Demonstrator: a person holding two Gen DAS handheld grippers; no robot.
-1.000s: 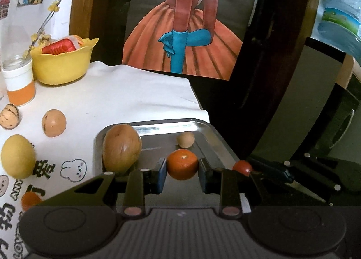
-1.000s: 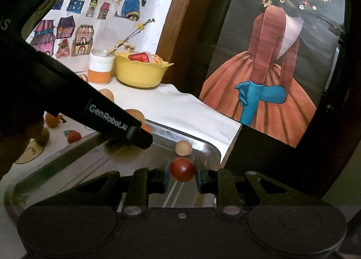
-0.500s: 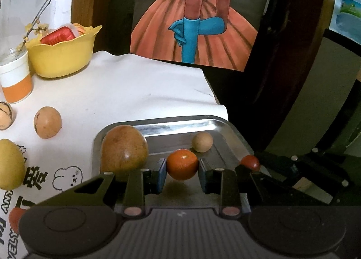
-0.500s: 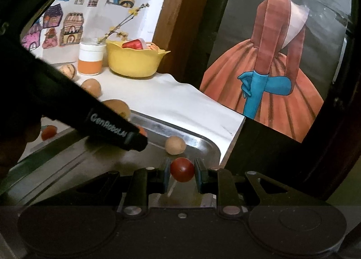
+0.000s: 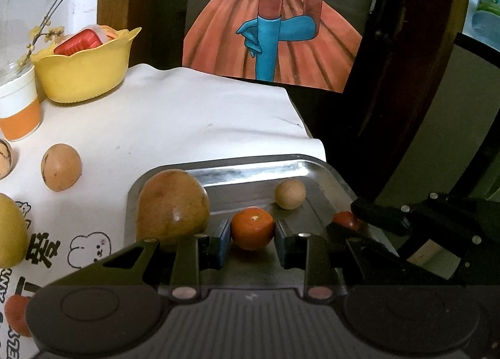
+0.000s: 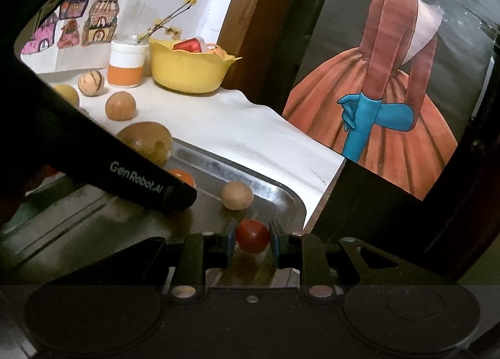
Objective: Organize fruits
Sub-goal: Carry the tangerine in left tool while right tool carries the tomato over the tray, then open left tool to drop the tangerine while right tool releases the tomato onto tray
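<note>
1. Metal makes up the rectangular tray (image 5: pixel 315 168): shiny, with rounded corners and a raised rim, ridged across its floor, lying at the edge of the cloth-covered surface (image 5: pixel 193 121).
2. Left gripper (image 5: pixel 252 241) has its jaws closed on a small orange (image 5: pixel 252 227), round with a dimpled skin, held low over the tray floor.
3. Right gripper (image 6: pixel 252 241) has its jaws closed on one smooth, glossy cherry tomato (image 6: pixel 252 235), just over the tray near its right corner.
4. Two loose fruits lie in the tray: a large, brown, egg-shaped fruit (image 5: pixel 172 209) against the left rim, and a small tan ball-shaped fruit (image 5: pixel 290 194) by the far rim.
5. Outside the tray, on the white cloth, a brown oval fruit (image 5: pixel 61 167), a yellow fruit (image 5: pixel 11 234), a striped round fruit (image 6: pixel 90 83) and a small orange-red fruit (image 5: pixel 15 315) lie apart from one another.
6. One yellow plastic bowl (image 5: pixel 84 74) with a wavy rim stands at the back, holding a red packet, beside one white-and-orange cup (image 5: pixel 18 108).
</note>
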